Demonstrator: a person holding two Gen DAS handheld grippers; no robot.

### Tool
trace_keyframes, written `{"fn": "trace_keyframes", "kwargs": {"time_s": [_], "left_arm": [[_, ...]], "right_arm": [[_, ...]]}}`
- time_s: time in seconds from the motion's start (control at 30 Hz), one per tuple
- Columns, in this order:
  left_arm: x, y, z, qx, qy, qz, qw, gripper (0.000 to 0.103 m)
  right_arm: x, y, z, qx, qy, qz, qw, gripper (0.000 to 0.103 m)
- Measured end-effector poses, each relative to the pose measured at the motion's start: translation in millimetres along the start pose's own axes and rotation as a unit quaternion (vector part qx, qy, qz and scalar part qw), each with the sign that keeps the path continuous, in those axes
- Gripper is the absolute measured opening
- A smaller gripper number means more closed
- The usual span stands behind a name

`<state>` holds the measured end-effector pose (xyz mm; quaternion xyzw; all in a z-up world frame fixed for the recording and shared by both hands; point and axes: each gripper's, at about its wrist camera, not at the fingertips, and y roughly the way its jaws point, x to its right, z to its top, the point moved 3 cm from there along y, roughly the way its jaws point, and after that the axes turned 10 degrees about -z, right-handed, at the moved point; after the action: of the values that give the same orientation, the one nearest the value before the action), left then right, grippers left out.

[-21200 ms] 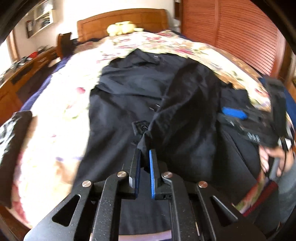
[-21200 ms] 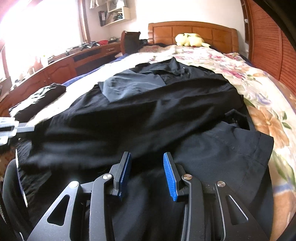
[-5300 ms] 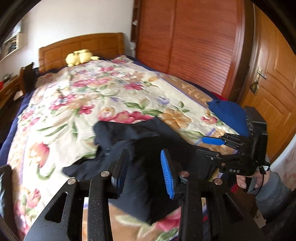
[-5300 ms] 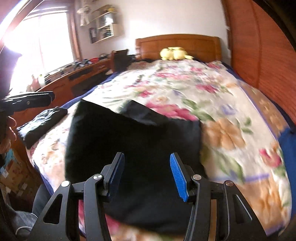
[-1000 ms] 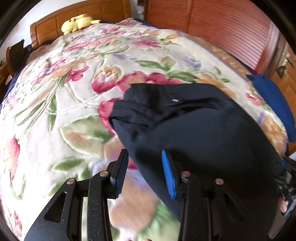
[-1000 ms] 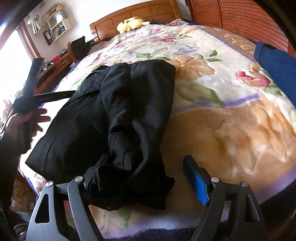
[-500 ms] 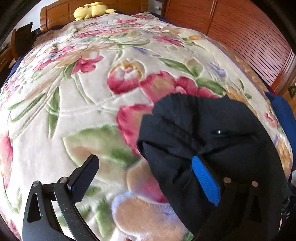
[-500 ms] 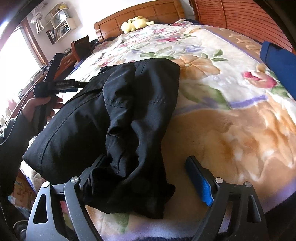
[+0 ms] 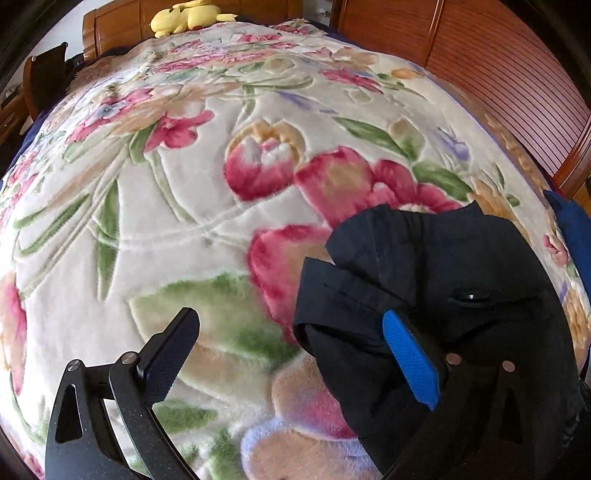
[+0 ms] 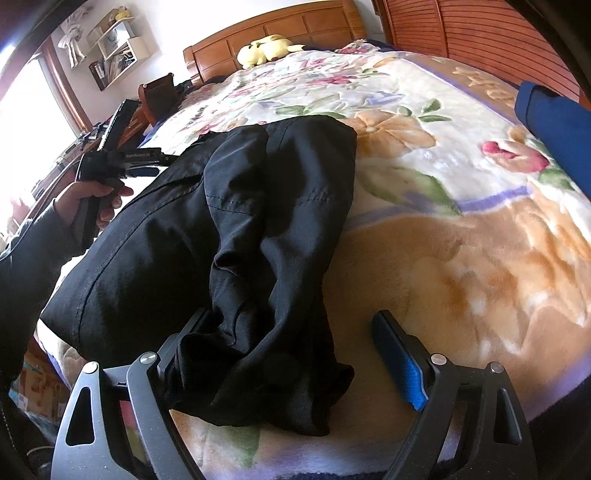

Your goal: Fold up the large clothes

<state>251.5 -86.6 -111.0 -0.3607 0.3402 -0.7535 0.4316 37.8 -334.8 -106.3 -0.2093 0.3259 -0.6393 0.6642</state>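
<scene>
Black garment [image 10: 236, 236]: folded, lying on the flowered blanket [image 9: 147, 192] at the bed's foot. My left gripper [image 9: 291, 354]: jaws wide apart, empty, at its corner. My right gripper [image 10: 291, 350]: jaws wide, straddling the bunched end.

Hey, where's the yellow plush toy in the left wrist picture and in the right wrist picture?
Left wrist view: yellow plush toy at the top edge, left of centre, against the wooden headboard.
Right wrist view: the toy sits upper centre, again by the headboard.
Shared landmark: the folded black garment on the floral blanket.
</scene>
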Motion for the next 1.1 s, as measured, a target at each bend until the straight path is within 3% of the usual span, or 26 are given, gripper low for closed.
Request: {"fn": "trace_keyframes", "kwargs": {"time_s": [0.6,0.67,0.77,0.83,0.87,0.93,1.0,1.1], "left_arm": [[7.7,7.6,-2.3,-0.006,0.014,0.003,0.9999,0.089],[7.6,7.8,-2.3,-0.007,0.012,-0.006,0.9999,0.085],[10.1,7.9,-3.1,-0.011,0.004,-0.038,0.9992,0.065],[15.2,6.3,-3.8,-0.014,0.005,-0.054,0.9984,0.045],[17.9,4.8,-3.9,-0.014,0.01,-0.048,0.9987,0.041],[23.3,-1.4,-2.8,-0.011,0.019,-0.036,0.9991,0.023],[26.5,-10.3,0.0,-0.005,0.022,-0.034,0.9992,0.015],[35.5,-30.0,6.1,0.011,0.031,-0.029,0.999,0.009]], "right_arm": [[3.0,3.7,0.3,-0.009,0.009,0.007,1.0,0.089],[3.5,4.1,0.7,-0.012,0.01,0.011,1.0,0.089],[5.0,6.2,3.2,-0.025,0.011,0.025,0.999,0.088],[4.1,6.1,5.3,-0.035,0.01,0.048,0.998,0.076],[3.3,5.0,6.0,-0.038,0.011,0.07,0.997,0.061],[2.7,3.3,5.4,-0.039,0.015,0.091,0.995,0.05],[3.4,1.5,4.0,-0.036,0.022,0.106,0.994,0.037],[8.7,-9.0,2.9,-0.01,0.034,0.115,0.993,0.026]]}}
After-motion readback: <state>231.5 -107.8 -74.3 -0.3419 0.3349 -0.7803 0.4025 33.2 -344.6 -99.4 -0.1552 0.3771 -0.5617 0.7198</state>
